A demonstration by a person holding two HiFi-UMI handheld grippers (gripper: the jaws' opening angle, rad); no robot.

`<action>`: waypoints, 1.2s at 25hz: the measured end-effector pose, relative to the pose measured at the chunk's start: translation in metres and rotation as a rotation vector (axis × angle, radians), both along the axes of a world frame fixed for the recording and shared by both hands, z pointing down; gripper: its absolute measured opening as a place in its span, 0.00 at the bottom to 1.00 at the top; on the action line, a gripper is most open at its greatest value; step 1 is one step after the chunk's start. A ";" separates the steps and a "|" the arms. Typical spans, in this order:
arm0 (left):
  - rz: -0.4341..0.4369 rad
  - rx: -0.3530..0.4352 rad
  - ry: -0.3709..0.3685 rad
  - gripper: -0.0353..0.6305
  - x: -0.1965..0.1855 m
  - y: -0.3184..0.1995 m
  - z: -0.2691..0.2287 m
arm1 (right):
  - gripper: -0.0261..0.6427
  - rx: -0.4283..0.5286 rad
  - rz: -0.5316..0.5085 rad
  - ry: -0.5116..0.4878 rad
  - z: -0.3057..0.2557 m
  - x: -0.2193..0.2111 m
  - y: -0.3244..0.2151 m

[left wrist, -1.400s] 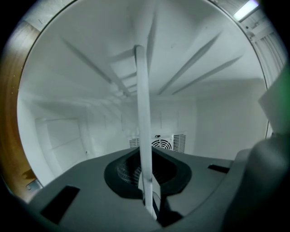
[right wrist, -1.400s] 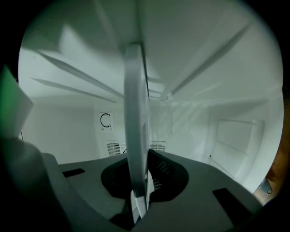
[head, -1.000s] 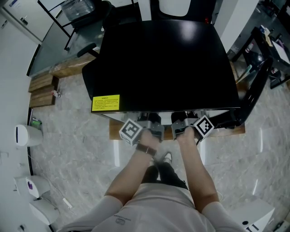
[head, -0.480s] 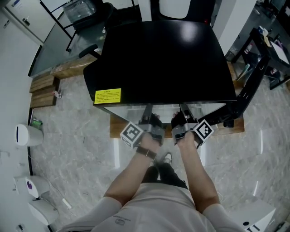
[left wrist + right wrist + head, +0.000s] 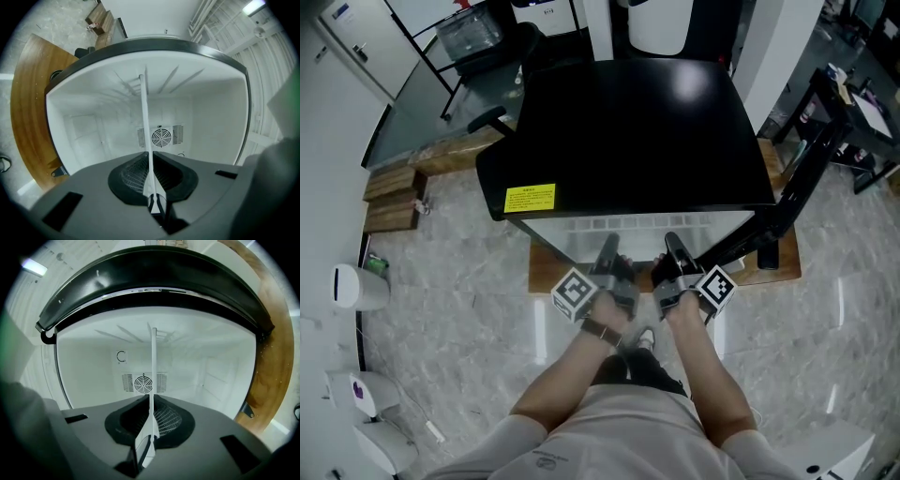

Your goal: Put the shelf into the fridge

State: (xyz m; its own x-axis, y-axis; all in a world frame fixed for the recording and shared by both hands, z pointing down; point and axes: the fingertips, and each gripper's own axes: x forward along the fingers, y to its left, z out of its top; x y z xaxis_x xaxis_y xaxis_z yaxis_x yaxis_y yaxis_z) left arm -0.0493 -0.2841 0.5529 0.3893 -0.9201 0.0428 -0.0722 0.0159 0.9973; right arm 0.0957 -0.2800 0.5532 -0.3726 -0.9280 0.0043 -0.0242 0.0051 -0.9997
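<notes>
Left gripper (image 5: 607,251) and right gripper (image 5: 672,247) clamped on thin white shelf (image 5: 146,140), open fridge (image 5: 628,131) ahead, fan grille (image 5: 161,137) behind, wooden board (image 5: 546,272) beneath.

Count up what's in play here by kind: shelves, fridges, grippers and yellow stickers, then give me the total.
1 shelf
1 fridge
2 grippers: left gripper and right gripper, each shut on the shelf
1 yellow sticker
Total: 5

Glossy black fridge (image 5: 628,131), smooth white inside (matt wooden platform (image 5: 542,272) beneath).
</notes>
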 end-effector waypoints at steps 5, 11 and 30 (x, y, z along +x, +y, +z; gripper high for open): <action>0.053 0.008 0.005 0.09 0.011 0.022 -0.006 | 0.09 0.018 -0.045 0.024 -0.008 -0.008 0.017; 0.120 0.049 -0.004 0.08 0.022 0.043 -0.030 | 0.07 0.057 -0.087 0.048 -0.032 -0.015 0.032; 0.162 0.097 -0.019 0.07 0.021 0.054 -0.058 | 0.07 0.086 -0.105 0.066 -0.057 -0.024 0.047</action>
